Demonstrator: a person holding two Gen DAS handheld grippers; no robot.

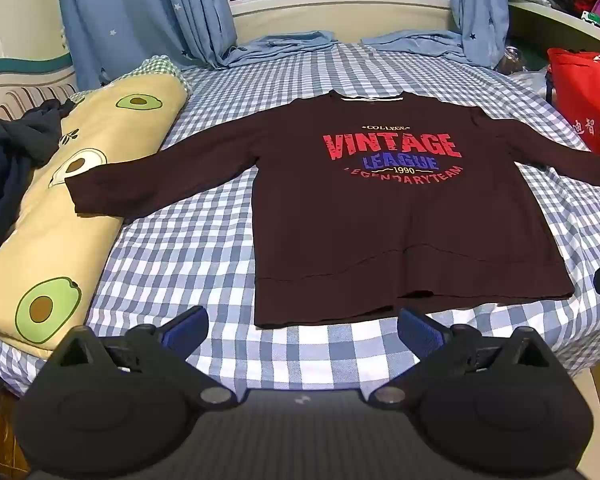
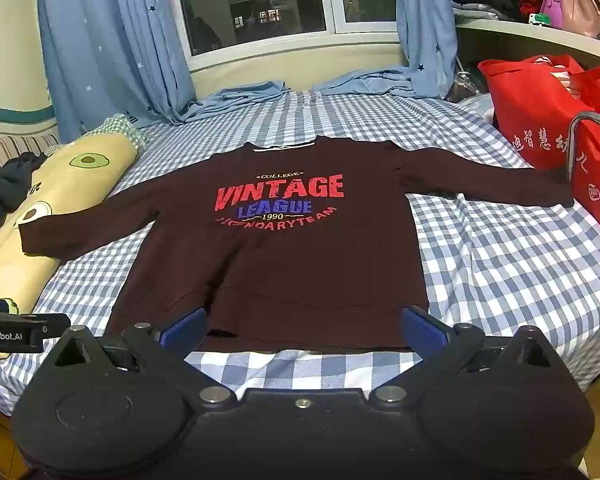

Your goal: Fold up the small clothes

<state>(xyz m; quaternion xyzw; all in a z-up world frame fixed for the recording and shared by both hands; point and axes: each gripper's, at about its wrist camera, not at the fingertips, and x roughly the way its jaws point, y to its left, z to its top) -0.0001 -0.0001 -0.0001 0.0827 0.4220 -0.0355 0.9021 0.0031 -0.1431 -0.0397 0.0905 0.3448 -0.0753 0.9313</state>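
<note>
Both grippers hang at the near edge of the bed, tilted down toward it, with nothing between their blue pads. Spread wide, the left gripper (image 1: 302,330) looks over bare checked sheet (image 1: 180,248), with the sweatshirt's near left corner just ahead of it and to its right. Equally wide, the right gripper (image 2: 304,330) sits squarely before the hem, which runs across the gap just beyond its fingertips.

Ahead of both lies the dark maroon sweatshirt (image 2: 284,256), flat and print side up, collar at the far end, sleeves stretched out to either side. No fold looks begun.

Risks, as I judge them: the fabric is thin and lies flush on the sheet, so a pinch at the hem could gather the sheet as well, and lifting would then drag the bedding. The hem shows a ripple near the right gripper, so a grab there may catch only the top layer and skew the fold.

Further out to the left, the sleeve's cuff rests on the avocado-print pillow (image 1: 80,184); pulling it may snag or shift the pillow. Out to the right, the other cuff lies right against the red bag (image 2: 540,120), which could tip or block that sleeve's fold. Beyond, blue curtains (image 2: 112,48) pool on the bed's far end, well apart from the sweatshirt.
</note>
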